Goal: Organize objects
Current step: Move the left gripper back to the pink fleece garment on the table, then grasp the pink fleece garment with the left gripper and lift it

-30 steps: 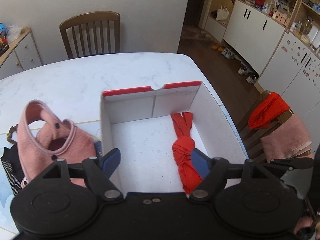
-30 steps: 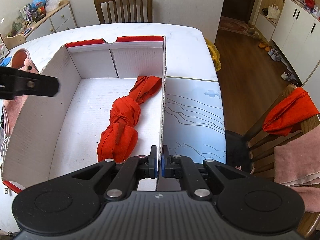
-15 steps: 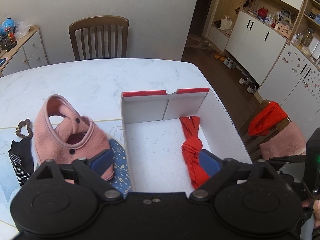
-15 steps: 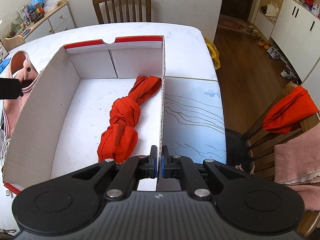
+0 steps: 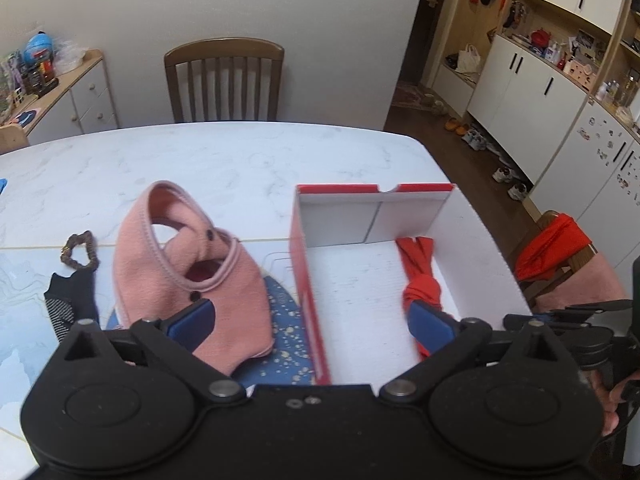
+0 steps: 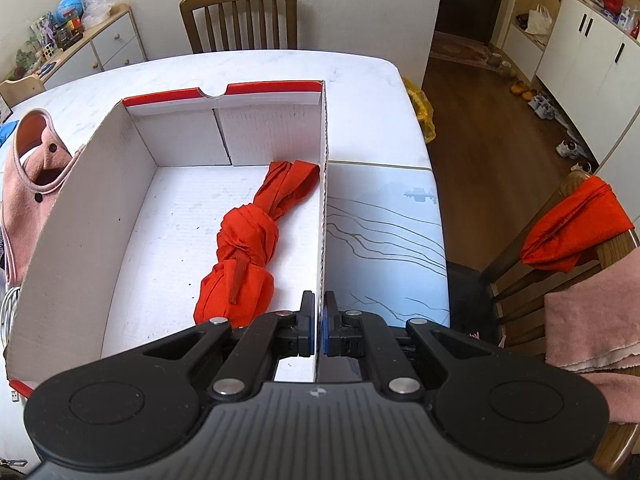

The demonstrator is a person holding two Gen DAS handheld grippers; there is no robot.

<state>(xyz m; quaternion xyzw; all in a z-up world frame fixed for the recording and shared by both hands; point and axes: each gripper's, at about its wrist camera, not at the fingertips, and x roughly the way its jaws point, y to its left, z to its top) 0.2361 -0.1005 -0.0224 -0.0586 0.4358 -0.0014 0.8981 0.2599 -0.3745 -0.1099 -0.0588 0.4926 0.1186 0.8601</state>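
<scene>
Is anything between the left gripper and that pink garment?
Nothing visible. The left gripper, jaws opening and empty, has the pink garment directly ahead of its left finger; the box wall stands beside it.

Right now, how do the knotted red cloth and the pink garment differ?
The knotted red cloth lies inside the box, along its right wall; the pink garment is outside, on the table left of the box. The red cloth is twisted into a tight bundle; the pink garment lies spread out with its neck opening showing. Neither is held: the left gripper is opening with nothing between its fingers.
</scene>
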